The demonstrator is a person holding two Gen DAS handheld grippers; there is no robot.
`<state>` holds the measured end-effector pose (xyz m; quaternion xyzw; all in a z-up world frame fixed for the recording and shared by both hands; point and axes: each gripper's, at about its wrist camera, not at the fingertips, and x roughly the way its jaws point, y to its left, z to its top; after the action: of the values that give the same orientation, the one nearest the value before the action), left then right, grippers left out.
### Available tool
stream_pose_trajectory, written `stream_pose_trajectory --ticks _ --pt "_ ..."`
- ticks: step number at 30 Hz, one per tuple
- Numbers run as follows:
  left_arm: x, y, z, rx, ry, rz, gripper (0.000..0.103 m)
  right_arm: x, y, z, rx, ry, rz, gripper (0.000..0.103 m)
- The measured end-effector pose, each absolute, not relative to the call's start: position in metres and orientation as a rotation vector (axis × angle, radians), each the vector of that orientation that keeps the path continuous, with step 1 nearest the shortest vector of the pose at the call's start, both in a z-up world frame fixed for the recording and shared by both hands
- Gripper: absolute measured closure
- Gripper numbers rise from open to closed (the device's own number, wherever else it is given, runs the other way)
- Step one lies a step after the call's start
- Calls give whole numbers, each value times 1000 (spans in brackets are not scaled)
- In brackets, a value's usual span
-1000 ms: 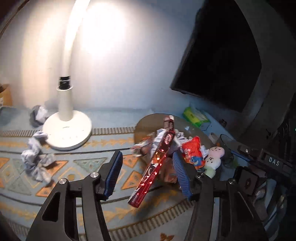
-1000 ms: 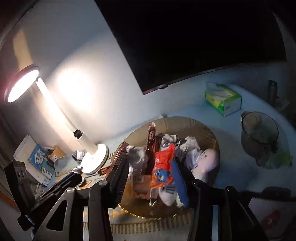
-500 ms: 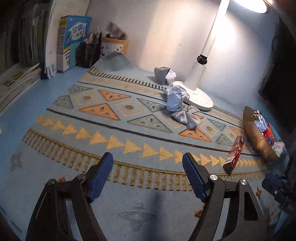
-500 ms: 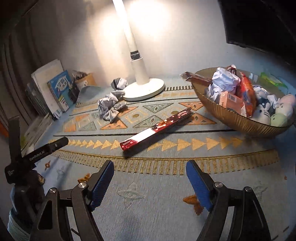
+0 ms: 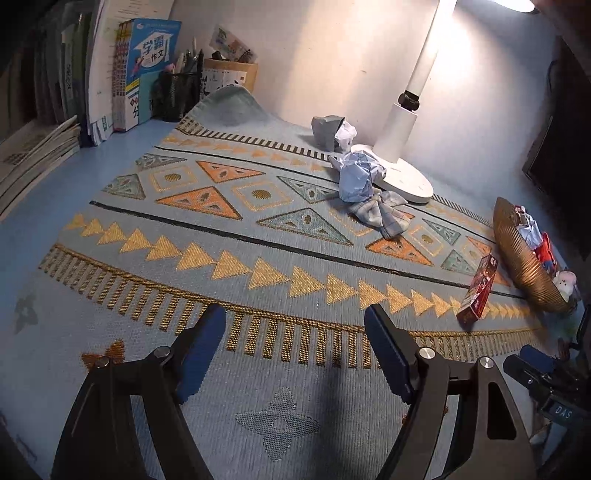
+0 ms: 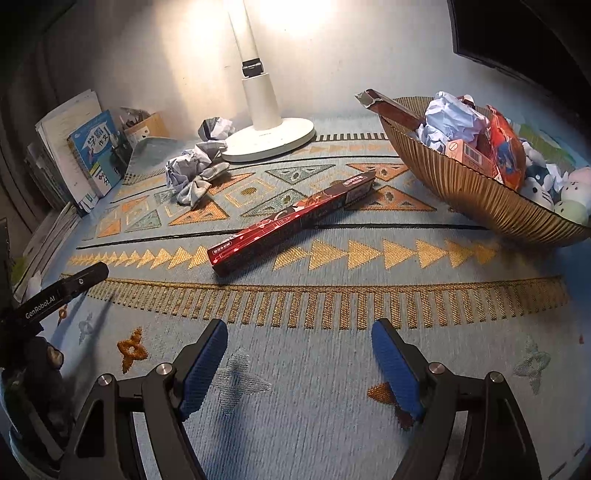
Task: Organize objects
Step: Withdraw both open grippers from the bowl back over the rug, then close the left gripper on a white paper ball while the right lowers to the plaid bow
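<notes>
A long red box (image 6: 295, 224) lies flat on the patterned mat, left of a gold ribbed bowl (image 6: 472, 192); it also shows at the right of the left wrist view (image 5: 478, 288). The bowl (image 5: 524, 266) holds crumpled paper, snack packets, a small box and plush toys. Crumpled paper (image 5: 356, 177) and a grey cloth bow (image 5: 384, 214) lie by the lamp base; both show in the right wrist view, the paper (image 6: 184, 166) above the bow (image 6: 199, 184). My left gripper (image 5: 295, 343) is open and empty over the mat's front. My right gripper (image 6: 299, 360) is open and empty, short of the red box.
A white desk lamp (image 6: 266, 129) stands at the back. Books (image 5: 147, 70), a mesh pen holder (image 5: 177, 92) and a cardboard box (image 5: 229, 74) line the back left. A dark paper ball (image 5: 328, 129) lies beside the lamp. A dark monitor (image 6: 517, 33) is at the back right.
A second ago both grippers hovered over the bowl and the red box stood tilted in front of my left fingers. The box now lies on the mat; both grippers have pulled back to the mat's front.
</notes>
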<state>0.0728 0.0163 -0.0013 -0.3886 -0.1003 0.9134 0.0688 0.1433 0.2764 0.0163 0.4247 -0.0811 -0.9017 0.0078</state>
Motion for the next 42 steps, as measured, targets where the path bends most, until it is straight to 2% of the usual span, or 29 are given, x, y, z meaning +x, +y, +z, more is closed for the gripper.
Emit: stream_pose_trajectory --ticks 17,22,23,24,26,31,32,34,35,42 --pt "66 22 -6 -1245 -257 2733 27 141 274 15 1344 -246 -2807 24" --pt "37 23 18 -1185 -301 2635 27 139 277 14 1356 -267 -2791 22" --pt "26 26 27 -1150 -299 2607 26 138 276 14 1360 -261 -2791 22" --pt "11 31 35 -1134 -292 2559 17 138 275 14 1360 -251 -2796 22" --pt "-17 44 43 -1112 -260 2517 5 137 272 17 1347 -228 -2797 22" --pt "-84 80 28 -1182 -164 2480 6 113 257 43 1278 -108 -2791 22" --pt "-90 87 22 -1199 -134 2470 11 103 254 49 1263 -102 -2769 22" --pt "-102 95 9 -1227 -105 2441 48 78 246 60 1249 -72 -2738 22" --pt "-107 94 4 -1249 -135 2406 70 64 240 62 1254 -51 -2722 22" --pt "-94 32 3 -1139 -453 2450 71 -24 196 36 1348 -115 -2622 22"
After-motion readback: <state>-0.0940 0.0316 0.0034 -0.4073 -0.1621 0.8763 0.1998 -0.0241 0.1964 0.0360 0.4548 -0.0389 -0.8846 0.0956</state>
